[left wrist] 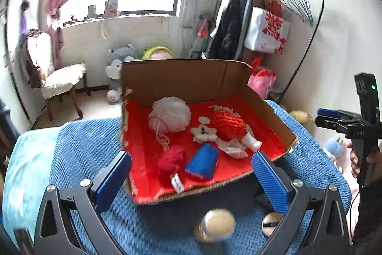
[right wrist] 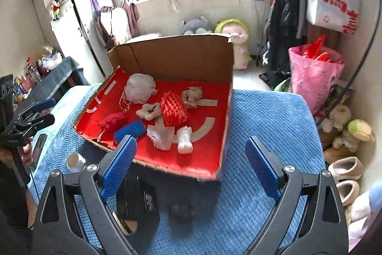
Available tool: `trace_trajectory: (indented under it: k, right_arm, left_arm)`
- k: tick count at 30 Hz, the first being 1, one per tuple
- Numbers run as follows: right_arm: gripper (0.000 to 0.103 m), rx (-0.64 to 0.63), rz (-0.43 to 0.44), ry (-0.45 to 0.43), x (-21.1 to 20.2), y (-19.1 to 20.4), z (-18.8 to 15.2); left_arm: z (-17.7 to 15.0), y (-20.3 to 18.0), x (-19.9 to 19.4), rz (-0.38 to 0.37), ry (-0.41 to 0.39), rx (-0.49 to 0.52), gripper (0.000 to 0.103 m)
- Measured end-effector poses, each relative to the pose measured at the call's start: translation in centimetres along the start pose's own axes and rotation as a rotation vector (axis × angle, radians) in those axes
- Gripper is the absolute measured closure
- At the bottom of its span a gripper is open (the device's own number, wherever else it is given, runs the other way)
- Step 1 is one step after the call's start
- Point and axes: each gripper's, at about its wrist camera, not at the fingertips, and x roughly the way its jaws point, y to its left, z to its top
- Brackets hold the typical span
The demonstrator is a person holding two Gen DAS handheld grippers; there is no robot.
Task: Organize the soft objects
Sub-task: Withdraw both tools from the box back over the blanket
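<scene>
Holding seven soft items, box (left wrist: pixel 181 80) on blanket (left wrist: pixel 83 147) looks full; bottle (right wrist: pixel 76 161) outside. Left gripper (left wrist: pixel 191 173), right gripper (right wrist: pixel 191 161): spread, empty.

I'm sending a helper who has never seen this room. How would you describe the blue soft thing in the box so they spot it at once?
Find the cardboard box with the red lining, on the blue blanket. Near its open front edge lies the blue roll, beside the dark red yarn ball. It is the only blue item inside; its neighbours are red or white.
</scene>
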Motion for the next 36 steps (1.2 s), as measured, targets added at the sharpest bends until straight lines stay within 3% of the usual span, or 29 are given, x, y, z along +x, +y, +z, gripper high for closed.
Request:
trace_trajectory:
  k: [13, 18, 23, 36]
  right_arm:
    - [0.006, -0.011, -0.098, -0.198, -7.6, 4.4, -10.9]
    - [0.006, -0.002, -0.096, -0.206, -7.8, 6.3, -14.7]
    - [0.006, 0.023, -0.077, -0.201, -7.1, 7.6, -17.2]
    - [0.006, 0.011, -0.084, -0.213, -5.3, 10.3, -20.9]
  left_arm:
    - [-9.7, -3.2, -6.6, 0.049, -0.116, -0.045, 0.0]
    - [-11.8, -4.5, -7.4, 0.041, -0.129, -0.084, 0.0]
    - [-13.5, -6.5, -7.4, 0.045, -0.125, -0.048, 0.0]
    - [-17.2, -9.2, -5.9, 0.065, -0.118, -0.023, 0.0]
